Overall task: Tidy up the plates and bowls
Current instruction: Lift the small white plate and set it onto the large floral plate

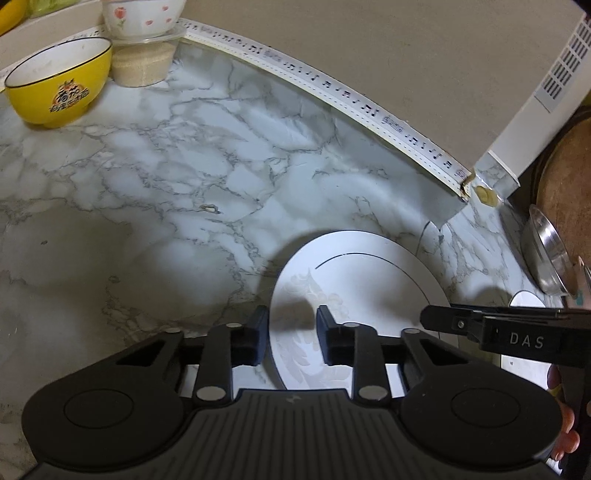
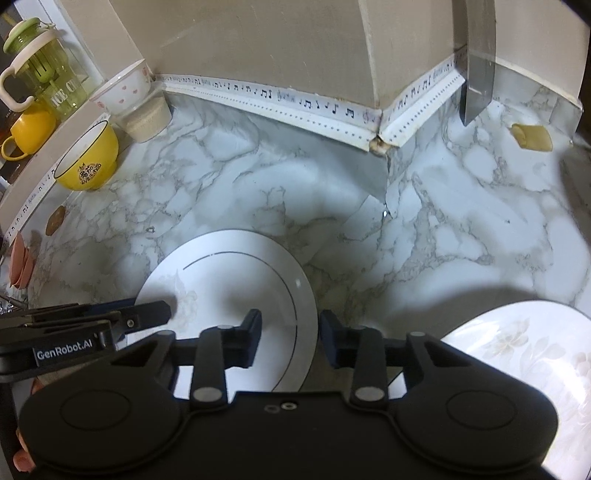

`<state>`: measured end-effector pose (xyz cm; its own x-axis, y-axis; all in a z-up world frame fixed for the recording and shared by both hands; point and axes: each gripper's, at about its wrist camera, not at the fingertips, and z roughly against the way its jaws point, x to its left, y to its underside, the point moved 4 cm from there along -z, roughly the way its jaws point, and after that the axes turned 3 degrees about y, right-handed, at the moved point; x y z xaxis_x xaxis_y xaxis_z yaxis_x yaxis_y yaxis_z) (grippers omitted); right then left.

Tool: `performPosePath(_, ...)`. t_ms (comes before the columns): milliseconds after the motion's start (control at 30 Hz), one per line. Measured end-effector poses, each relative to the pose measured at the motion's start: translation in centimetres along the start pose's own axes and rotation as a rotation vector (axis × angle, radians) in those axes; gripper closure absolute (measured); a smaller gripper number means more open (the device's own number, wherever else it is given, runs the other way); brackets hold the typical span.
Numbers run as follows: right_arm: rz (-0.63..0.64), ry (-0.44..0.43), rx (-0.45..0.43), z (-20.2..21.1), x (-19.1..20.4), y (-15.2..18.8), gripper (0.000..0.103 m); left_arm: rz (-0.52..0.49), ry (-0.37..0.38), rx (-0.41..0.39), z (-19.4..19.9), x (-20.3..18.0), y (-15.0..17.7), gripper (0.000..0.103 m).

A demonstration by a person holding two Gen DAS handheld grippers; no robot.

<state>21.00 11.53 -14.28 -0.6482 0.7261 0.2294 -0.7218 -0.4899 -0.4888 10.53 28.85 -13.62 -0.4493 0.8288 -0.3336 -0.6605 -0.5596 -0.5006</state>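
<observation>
A white plate (image 1: pixel 369 284) with a thin dark ring and a faint floral print lies flat on the marble counter; it also shows in the right wrist view (image 2: pixel 229 280). My left gripper (image 1: pixel 291 325) is open, its jaws standing either side of the plate's left rim. My right gripper (image 2: pixel 290 332) is open, its jaws standing either side of the plate's right rim. A second floral plate (image 2: pixel 524 343) lies at the right. A yellow bowl (image 1: pixel 59 85) stands at the back left, also in the right wrist view (image 2: pixel 88 162). A white bowl with pink flowers (image 1: pixel 140 16) sits on a lidded tub.
A lidded plastic tub of grain (image 1: pixel 142 61) stands by the wall. A steel bowl (image 1: pixel 546 254) leans at the right beside a brown round board (image 1: pixel 569 192). A green-lidded jug (image 2: pixel 44 70) and a yellow mug (image 2: pixel 29 129) stand on a ledge. A knife blade (image 2: pixel 478 74) hangs at the wall.
</observation>
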Motion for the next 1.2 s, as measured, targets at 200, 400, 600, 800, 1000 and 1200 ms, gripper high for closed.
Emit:
performPosePath(200, -0.027, 0.014, -0.007, 0.1, -0.5, 0.1, 0.082, 0.011, -0.004, -0.006, 0.1, 0.1, 0.0, 0.083)
performPosePath(400, -0.057, 0.034, -0.019, 0.7, -0.8, 0.2, 0.087, 0.011, 0.01, -0.018, 0.5, -0.2, 0.1, 0.083)
performPosePath(600, -0.068, 0.047, -0.038, 1.8, -0.8, 0.0, 0.088, 0.014, 0.02, -0.035, 0.9, -0.6, -0.2, 0.083)
performPosePath(800, -0.085, 0.051, -0.053, 3.2, -1.1, 0.1, 0.088, -0.003, 0.038, -0.044, 2.0, -1.7, -0.3, 0.083)
performPosePath(1000, -0.11, 0.067, -0.077, 5.9, -1.9, 0.4, 0.088, -0.039, 0.082, -0.05, 3.6, -4.1, -0.4, 0.083)
performPosePath(1200, -0.149, 0.096, -0.117, 9.4, -3.8, 1.3, 0.089, -0.087, 0.135, -0.05, 4.6, -7.7, -0.3, 0.083)
